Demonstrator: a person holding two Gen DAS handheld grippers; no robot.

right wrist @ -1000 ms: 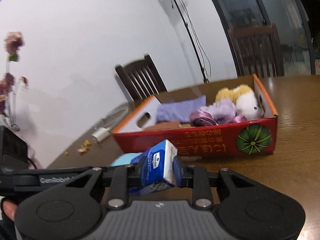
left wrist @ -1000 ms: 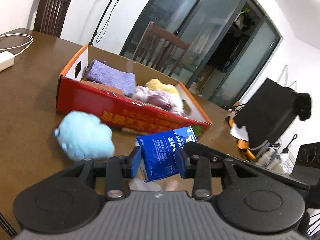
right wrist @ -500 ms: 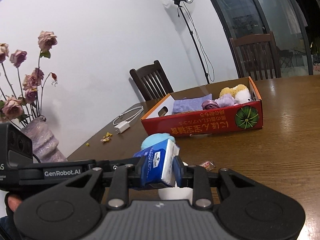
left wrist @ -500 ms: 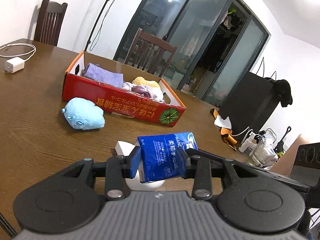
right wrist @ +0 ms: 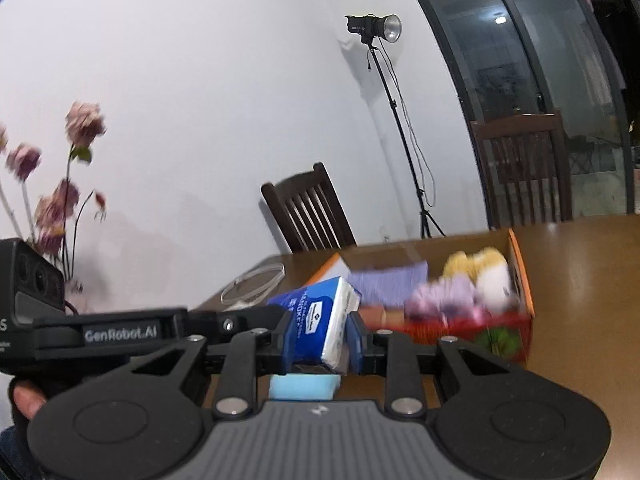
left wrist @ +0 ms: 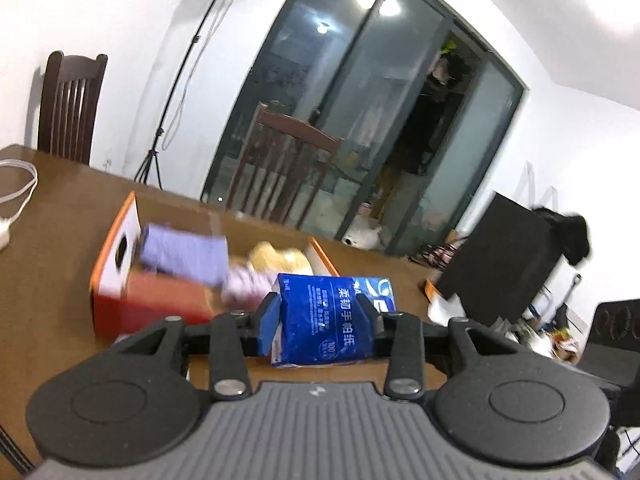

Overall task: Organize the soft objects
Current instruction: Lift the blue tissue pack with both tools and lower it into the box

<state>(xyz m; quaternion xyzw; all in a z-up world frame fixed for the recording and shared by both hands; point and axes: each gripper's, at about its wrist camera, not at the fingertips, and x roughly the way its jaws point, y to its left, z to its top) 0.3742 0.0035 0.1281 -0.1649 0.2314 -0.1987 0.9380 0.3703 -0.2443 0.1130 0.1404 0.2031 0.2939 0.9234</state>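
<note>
Blue tissue pack point(left wrist: 326, 318) pinched at both ends: left gripper point(left wrist: 318, 314) and right gripper point(right wrist: 320, 330) each clamp it between pads, held above tabletop point(left wrist: 48, 280). Red box point(left wrist: 132, 304) behind holds one purple cloth point(left wrist: 182, 254), one yellow plush point(right wrist: 478, 266), purple bundle, all blurred. One light-blue plush point(right wrist: 302, 386) mostly hidden under pack.

Motion blur is smearing the red cardboard box point(left wrist: 132, 308), so I am failing to read its print. My blue tissue pack point(right wrist: 320, 320) is hiding most of the pale blue plush point(right wrist: 302, 387). The dried pink flowers point(right wrist: 60, 184) are blurring too.
</note>
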